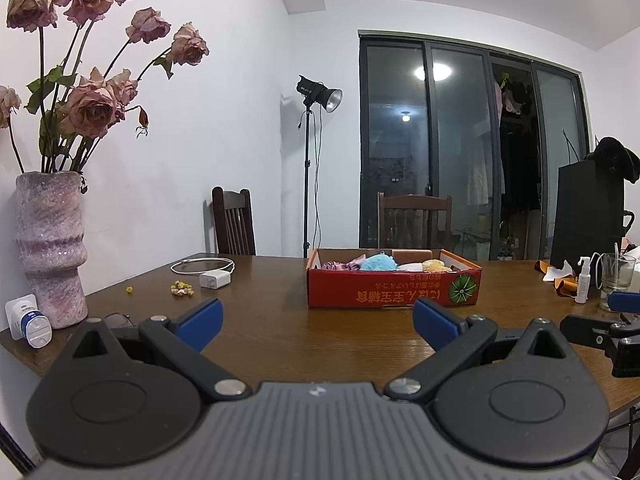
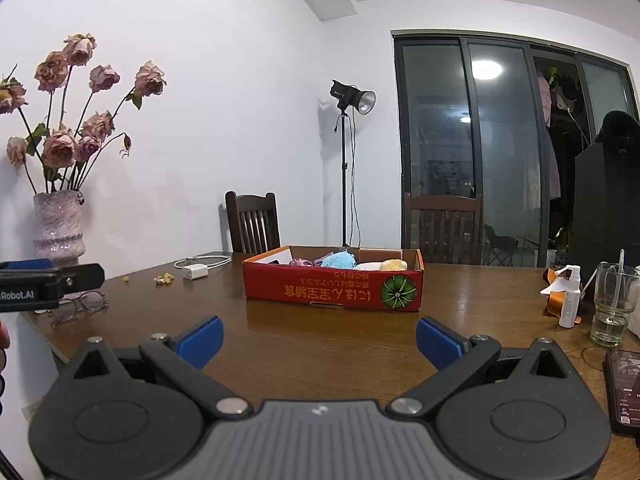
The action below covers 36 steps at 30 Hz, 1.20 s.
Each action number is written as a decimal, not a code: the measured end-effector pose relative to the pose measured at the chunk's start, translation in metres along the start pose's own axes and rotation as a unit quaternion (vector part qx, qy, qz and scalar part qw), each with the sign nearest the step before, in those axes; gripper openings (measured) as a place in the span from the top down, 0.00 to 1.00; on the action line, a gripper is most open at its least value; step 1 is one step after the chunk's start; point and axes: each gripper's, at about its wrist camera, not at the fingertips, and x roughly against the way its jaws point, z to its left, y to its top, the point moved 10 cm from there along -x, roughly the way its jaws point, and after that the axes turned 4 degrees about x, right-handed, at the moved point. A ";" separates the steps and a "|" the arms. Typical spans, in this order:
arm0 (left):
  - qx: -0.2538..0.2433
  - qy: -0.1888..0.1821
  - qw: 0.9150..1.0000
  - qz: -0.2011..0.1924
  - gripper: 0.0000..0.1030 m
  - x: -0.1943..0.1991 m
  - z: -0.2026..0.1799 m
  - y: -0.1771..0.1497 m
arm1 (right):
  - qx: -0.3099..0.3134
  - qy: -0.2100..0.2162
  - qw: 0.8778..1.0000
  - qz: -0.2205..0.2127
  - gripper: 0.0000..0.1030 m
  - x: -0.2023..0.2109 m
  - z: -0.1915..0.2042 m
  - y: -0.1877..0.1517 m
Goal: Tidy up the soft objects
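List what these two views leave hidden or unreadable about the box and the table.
- Box contents: its front wall hides all but the tops of the blue, white and yellow soft items, both views.
- Glasses: left view, the left gripper covers most of them.
- Phone: right view, cut off by the edge; screen unreadable.
- Crumbs: too small to identify.
- Right gripper: left view shows only part of it.
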 end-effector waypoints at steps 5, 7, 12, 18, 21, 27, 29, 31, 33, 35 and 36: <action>0.000 0.000 1.000 -0.001 0.00 0.000 -0.001 0.000 | -0.003 -0.002 1.000 0.001 0.00 -0.001 -0.001 -0.001; -0.001 -0.001 1.000 -0.001 0.00 0.001 -0.001 -0.001 | -0.004 -0.001 1.000 0.000 0.00 0.000 0.000 -0.002; -0.001 0.000 1.000 -0.001 0.00 0.001 -0.001 -0.001 | -0.006 -0.001 1.000 -0.001 0.00 0.001 -0.001 -0.002; -0.001 0.000 1.000 -0.001 0.00 0.001 -0.002 -0.001 | -0.005 0.000 1.000 0.001 0.00 0.000 0.001 -0.002; -0.002 0.000 1.000 -0.001 0.00 0.001 -0.002 -0.001 | -0.004 0.000 1.000 0.003 0.00 -0.001 0.001 -0.004; -0.002 -0.001 1.000 -0.001 0.00 0.001 -0.002 -0.002 | -0.005 0.001 1.000 0.007 0.00 -0.003 0.002 -0.005; -0.002 0.000 1.000 -0.001 0.00 0.001 -0.002 -0.002 | -0.005 0.001 1.000 0.007 0.00 -0.003 0.002 -0.005; -0.002 0.000 1.000 -0.001 0.00 0.001 -0.002 -0.002 | -0.005 0.001 1.000 0.008 0.00 -0.003 0.002 -0.005; -0.002 -0.001 1.000 -0.001 0.00 0.001 -0.002 -0.001 | -0.005 0.001 1.000 0.008 0.00 -0.003 0.002 -0.005; -0.003 -0.001 1.000 -0.002 0.00 0.001 -0.002 -0.001 | -0.005 0.001 1.000 0.008 0.00 -0.003 0.003 -0.005; -0.003 -0.001 1.000 -0.002 0.00 0.001 -0.002 -0.001 | -0.005 0.001 1.000 0.008 0.00 -0.003 0.003 -0.005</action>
